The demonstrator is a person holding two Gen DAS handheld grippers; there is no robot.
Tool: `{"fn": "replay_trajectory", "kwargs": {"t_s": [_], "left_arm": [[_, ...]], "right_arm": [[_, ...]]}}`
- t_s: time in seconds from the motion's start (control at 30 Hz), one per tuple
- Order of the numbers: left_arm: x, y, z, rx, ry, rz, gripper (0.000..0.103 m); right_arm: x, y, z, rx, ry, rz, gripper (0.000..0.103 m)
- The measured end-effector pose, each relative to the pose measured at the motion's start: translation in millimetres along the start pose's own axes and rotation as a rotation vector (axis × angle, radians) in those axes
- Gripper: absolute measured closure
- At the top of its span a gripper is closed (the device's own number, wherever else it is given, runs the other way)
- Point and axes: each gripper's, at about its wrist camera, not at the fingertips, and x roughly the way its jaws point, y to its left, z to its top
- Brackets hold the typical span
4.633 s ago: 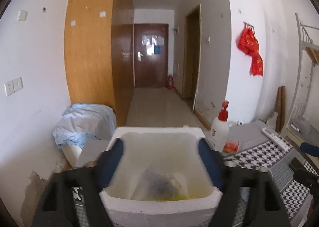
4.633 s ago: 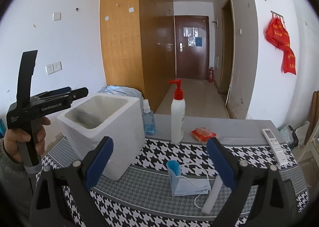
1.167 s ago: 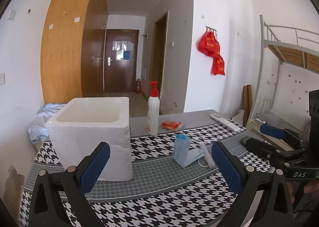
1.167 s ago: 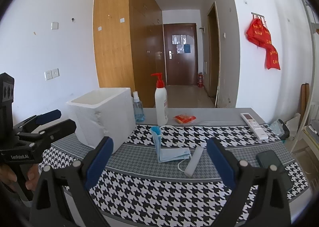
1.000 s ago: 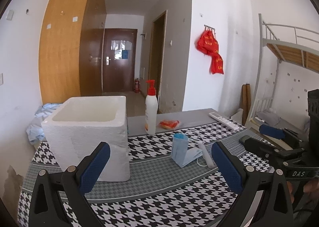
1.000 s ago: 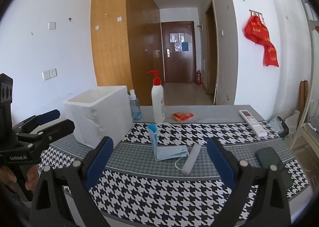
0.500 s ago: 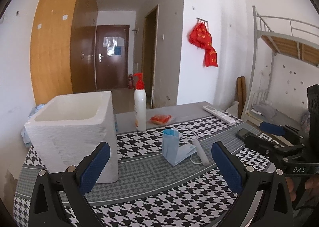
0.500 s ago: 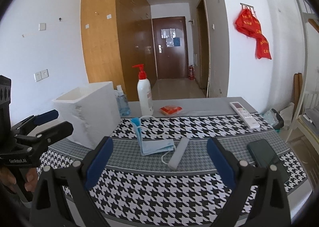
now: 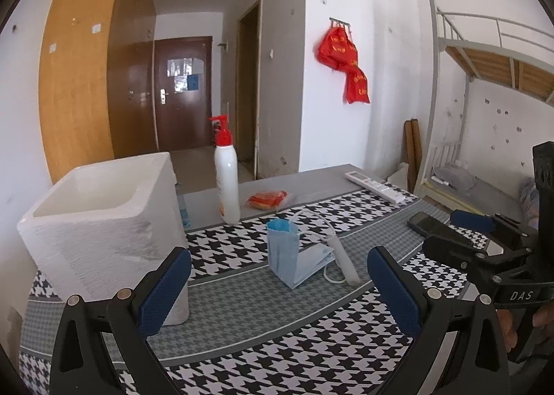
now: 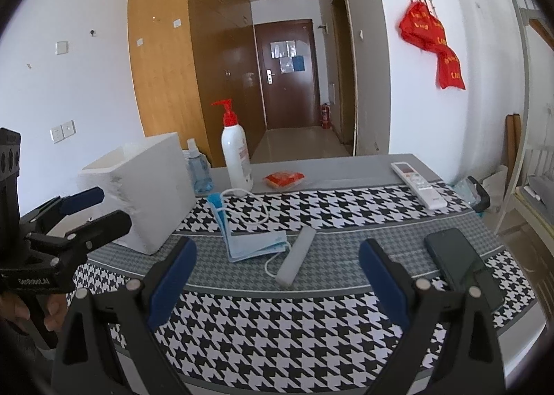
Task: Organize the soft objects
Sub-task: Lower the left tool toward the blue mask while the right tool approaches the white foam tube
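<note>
Your left black two-finger gripper with blue pads [image 9: 278, 287] hangs level, jaws spread wide and holding nothing. Your right black two-finger gripper with blue pads [image 10: 277, 277] sits alongside it, likewise wide and unloaded.

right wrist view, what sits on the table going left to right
foam box → spray bottle → pump bottle → red packet → remote → phone

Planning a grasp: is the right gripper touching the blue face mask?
Apart. The right wrist view shows the open right gripper nearer the camera than the blue face mask, with tablecloth visible between them.
</note>
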Motion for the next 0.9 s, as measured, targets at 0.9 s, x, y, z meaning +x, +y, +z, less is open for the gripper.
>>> {"fn": "replay_trajectory", "kwargs": {"t_s": [0.9], "left_arm": [[57.1, -11.2, -4.0, 0.057, 0.113, 0.005, 0.001]], "right_arm": [[45.9, -21.7, -8.6, 0.009, 0.108, -0.004, 0.006]]}}
